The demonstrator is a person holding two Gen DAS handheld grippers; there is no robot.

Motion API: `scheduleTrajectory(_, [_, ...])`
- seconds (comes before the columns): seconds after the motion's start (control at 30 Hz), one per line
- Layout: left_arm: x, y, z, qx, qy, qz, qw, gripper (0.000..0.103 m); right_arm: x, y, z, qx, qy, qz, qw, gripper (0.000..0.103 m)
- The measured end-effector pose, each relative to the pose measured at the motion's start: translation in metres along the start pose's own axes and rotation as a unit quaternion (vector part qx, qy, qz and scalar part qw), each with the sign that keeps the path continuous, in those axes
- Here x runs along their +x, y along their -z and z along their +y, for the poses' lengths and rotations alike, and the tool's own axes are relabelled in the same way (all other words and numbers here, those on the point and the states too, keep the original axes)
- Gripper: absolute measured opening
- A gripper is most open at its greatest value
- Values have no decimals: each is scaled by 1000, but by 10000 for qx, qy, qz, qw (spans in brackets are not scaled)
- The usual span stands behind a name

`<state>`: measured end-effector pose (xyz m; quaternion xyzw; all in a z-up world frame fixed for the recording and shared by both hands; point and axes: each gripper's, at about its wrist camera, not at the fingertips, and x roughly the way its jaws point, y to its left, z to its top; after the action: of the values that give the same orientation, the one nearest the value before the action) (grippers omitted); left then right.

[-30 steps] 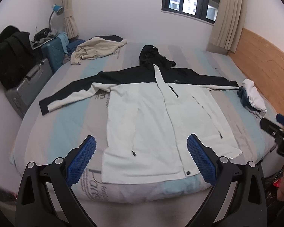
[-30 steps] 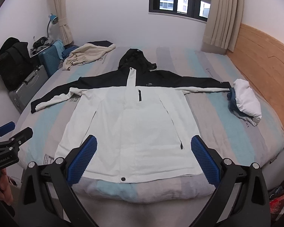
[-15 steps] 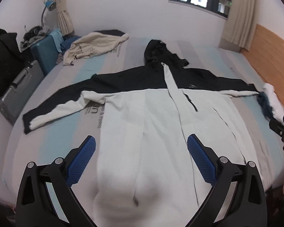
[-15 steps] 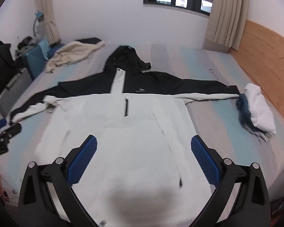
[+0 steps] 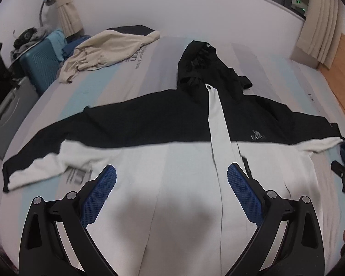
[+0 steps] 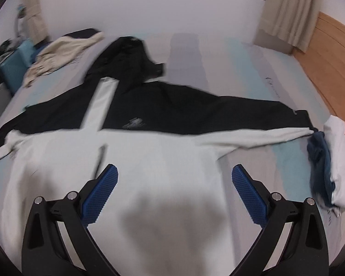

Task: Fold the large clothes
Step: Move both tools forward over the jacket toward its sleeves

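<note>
A large black-and-white hooded jacket (image 5: 172,165) lies flat, front up, on the bed with both sleeves spread out; it also shows in the right wrist view (image 6: 163,161). My left gripper (image 5: 171,172) is open and empty, hovering over the white body left of the zip. My right gripper (image 6: 174,172) is open and empty, over the white body towards the right sleeve (image 6: 260,135). The right gripper's tip shows at the far right of the left wrist view (image 5: 342,177).
A beige garment (image 5: 108,46) lies at the bed's far left corner. A folded white and blue pile (image 6: 333,161) sits by the right sleeve cuff. A teal suitcase (image 5: 41,62) and a grey case (image 5: 4,115) stand left of the bed. A wooden headboard (image 6: 333,53) runs along the right.
Both grippers have moved forward from the foot of the bed and now hang low over the jacket's white body. Both stay open.
</note>
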<state>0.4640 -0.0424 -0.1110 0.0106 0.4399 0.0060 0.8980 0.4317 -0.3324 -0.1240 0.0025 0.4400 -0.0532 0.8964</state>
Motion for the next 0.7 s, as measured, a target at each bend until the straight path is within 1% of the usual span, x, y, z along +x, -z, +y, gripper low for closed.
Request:
scheduleTrajectory(0.07, [21, -13, -7, 54, 10, 39, 10000, 95, 31, -16, -21, 217, 300, 79, 9993, 96])
scheduleTrajectory(0.13, [50, -28, -17, 166, -14, 114, 9998, 95, 62, -31, -45, 411, 639, 84, 9971, 96])
scheduleTrajectory(0.17, [61, -33, -22, 210, 26, 127, 9997, 95, 84, -42, -63, 532, 890, 96, 9946, 96])
scheduleTrajectory(0.23, [89, -46, -32, 321, 127, 148, 9993, 95, 115, -56, -90, 710, 1120, 181, 9910, 96])
scheduleTrajectory(0.3, [118, -58, -45, 470, 173, 156, 9986, 95, 153, -73, -126, 874, 1555, 366, 9833, 96])
scheduleTrajectory(0.33, [128, -61, -48, 499, 182, 183, 9984, 95, 168, -79, -144, 980, 1685, 440, 9798, 96])
scheduleTrajectory(0.43, [169, -72, -59, 497, 254, 353, 9978, 95, 198, -96, -187, 1226, 2122, 615, 9676, 96])
scheduleTrajectory(0.57, [209, -81, -70, 551, 184, 535, 9969, 95, 228, -124, -237, 1120, 2511, 795, 9582, 96])
scheduleTrajectory(0.63, [227, -88, -75, 552, 168, 574, 9967, 94, 252, -138, -280, 1269, 2571, 1112, 9515, 96])
scheduleTrajectory(0.67, [231, -89, -77, 557, 144, 579, 9967, 94, 263, -142, -296, 1345, 2609, 1267, 9475, 96])
scheduleTrajectory(0.7, [237, -90, -78, 547, 135, 573, 9968, 94, 274, -146, -318, 1475, 2675, 1424, 9415, 96])
